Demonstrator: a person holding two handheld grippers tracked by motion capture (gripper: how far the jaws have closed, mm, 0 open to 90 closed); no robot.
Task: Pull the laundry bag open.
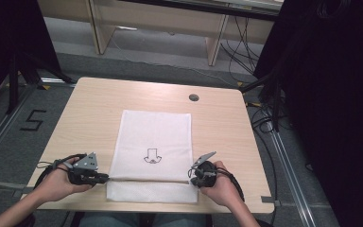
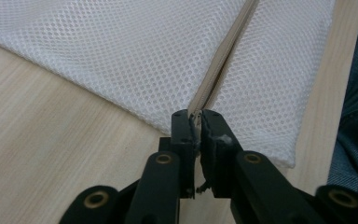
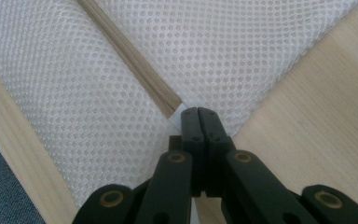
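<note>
A white mesh bag (image 1: 153,137) with a small black arrow print lies flat on the wooden table (image 1: 90,109). A beige zipper (image 1: 146,180) crosses it near the front edge. My left gripper (image 1: 105,178) sits at the zipper's left end. In the left gripper view the gripper (image 2: 196,116) has its jaws a narrow gap apart. The zipper (image 2: 221,58) runs into that gap, and a small metal pull hangs in it. My right gripper (image 1: 192,174) is at the right end. In the right gripper view the gripper (image 3: 198,112) is shut on the white tab where the zipper (image 3: 130,60) ends.
A round cable hole (image 1: 194,97) sits at the table's far right. Bare wood surrounds the bag on the left, right and far sides. The person's jeans (image 2: 354,116) lie just past the front edge. Black curtains and cables flank the table.
</note>
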